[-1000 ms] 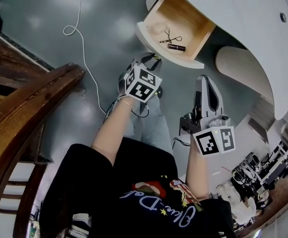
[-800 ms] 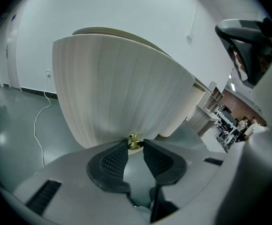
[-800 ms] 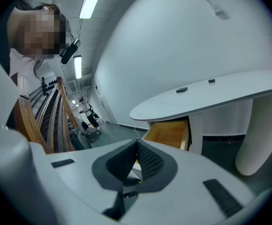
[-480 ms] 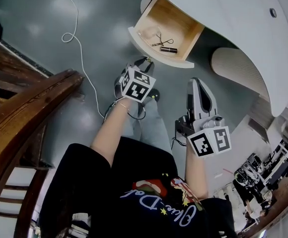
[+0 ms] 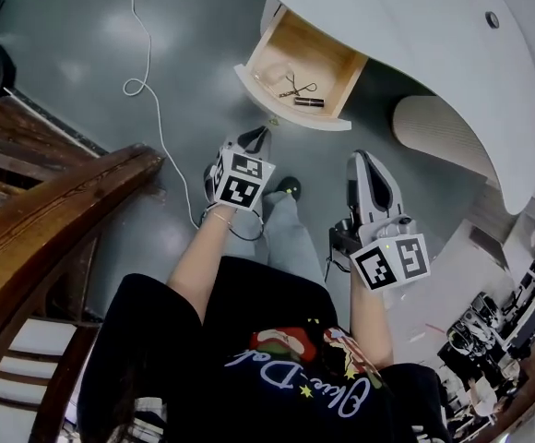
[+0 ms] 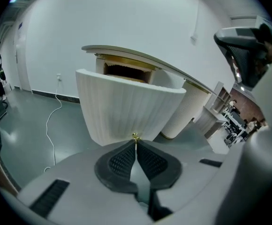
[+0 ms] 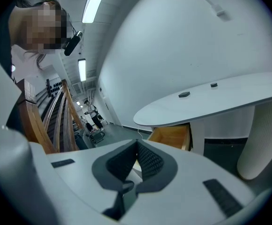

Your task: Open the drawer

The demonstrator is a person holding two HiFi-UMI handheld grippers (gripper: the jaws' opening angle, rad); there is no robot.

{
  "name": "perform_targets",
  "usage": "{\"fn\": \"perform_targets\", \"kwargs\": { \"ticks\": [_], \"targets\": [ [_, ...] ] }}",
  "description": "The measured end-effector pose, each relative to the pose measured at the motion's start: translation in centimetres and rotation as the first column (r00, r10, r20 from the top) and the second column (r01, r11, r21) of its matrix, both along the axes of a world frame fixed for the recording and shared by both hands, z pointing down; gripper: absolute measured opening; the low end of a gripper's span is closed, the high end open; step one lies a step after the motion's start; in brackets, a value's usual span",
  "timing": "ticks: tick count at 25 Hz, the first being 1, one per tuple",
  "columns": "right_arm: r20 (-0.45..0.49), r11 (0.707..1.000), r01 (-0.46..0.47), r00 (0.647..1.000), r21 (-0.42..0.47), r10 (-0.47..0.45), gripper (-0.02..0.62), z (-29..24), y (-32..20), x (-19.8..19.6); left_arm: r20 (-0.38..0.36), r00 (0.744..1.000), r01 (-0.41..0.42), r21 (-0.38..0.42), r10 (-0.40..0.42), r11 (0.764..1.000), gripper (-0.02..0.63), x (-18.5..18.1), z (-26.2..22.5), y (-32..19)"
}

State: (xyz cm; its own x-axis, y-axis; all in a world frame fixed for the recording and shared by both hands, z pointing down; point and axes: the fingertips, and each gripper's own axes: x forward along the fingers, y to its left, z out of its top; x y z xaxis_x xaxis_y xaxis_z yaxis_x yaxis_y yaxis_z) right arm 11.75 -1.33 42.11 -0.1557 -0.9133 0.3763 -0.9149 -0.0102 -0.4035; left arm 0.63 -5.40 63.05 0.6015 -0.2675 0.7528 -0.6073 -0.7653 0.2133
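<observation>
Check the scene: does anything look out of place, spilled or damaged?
Nothing is spilled or broken. The drawer stands pulled out, and a loose white cable trails across the floor, a possible trip risk.

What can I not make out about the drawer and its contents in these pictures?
Head view: the wiry thing and the dark stick in the open drawer are too small to name.
Left gripper view: the drawer's ribbed front hides its inside.
Right gripper view: the right gripper covers the drawer's lower part; only a wooden side shows.
</observation>
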Motion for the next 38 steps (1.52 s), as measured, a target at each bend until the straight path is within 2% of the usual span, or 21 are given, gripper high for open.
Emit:
{"fn": "perform_targets", "kwargs": {
  "ticks": [4, 11, 19, 25, 29, 38],
  "targets": [
    [-0.001, 1.000, 0.001, 1.000, 0.014, -0.001, -0.002, -1.0, 0.5, 0.4, -0.032, 0.999, -0.007, 0.017, 0.008, 1.000, 0.006, -0.1, -2.5, 0.4],
    [-0.009, 0.999, 0.001, 1.000, 0.053, 0.000, -0.002, -2.7, 1.4, 0.9, -0.072, 0.997, -0.018, 0.111, 0.027, 0.994, 0.005, 0.3, -8.7, -0.1],
    [-0.030, 0.996, 0.033, 0.999, 0.085, -0.031, -0.002, -5.5, 2.8, 1.1, -0.126, 0.986, -0.087, 0.167, 0.108, 0.982, 0.006, 1.7, -15.8, 1.5],
    [-0.066, 0.997, 0.015, 0.998, 0.077, -0.010, -0.002, -7.2, 4.1, 2.3, -0.147, 0.977, -0.117, 0.227, 0.153, 0.967, 0.006, 2.7, -20.3, 2.1],
    [-0.042, 0.995, 0.001, 0.999, 0.101, 0.004, -0.002, -8.3, 4.7, 2.4, -0.170, 0.964, -0.160, 0.243, 0.204, 0.957, 0.006, 3.4, -22.9, 2.7],
    [-0.038, 0.985, 0.052, 0.998, 0.164, -0.046, -0.002, -11.8, 5.3, 2.0, -0.174, 0.952, -0.181, 0.339, 0.251, 0.923, 0.006, 4.3, -28.6, 3.1]
  ]
}}
